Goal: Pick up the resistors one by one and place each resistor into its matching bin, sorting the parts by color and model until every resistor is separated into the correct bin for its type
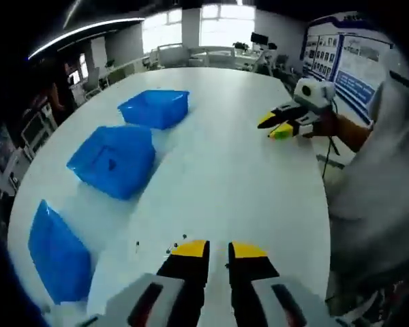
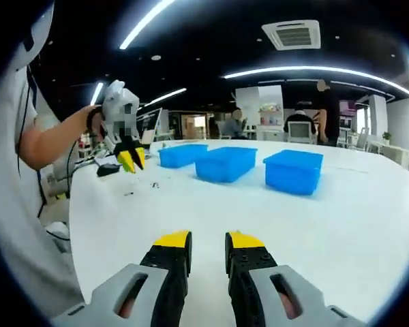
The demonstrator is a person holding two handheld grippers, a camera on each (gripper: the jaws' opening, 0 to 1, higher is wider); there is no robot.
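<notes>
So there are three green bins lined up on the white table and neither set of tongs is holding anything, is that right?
Not quite: the three bins are blue, not green, as the right gripper view shows. They do stand in a row on the white table, and the left tongs and right tongs hold nothing.

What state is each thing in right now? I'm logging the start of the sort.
Left tool: open by a narrow gap, empty, over the table.
Right tool: open by a narrow gap, empty.
Three blue bins: upright in a row, contents not visible.
Resistors: small specks loose on the white table, near the left tool, none held.
</notes>
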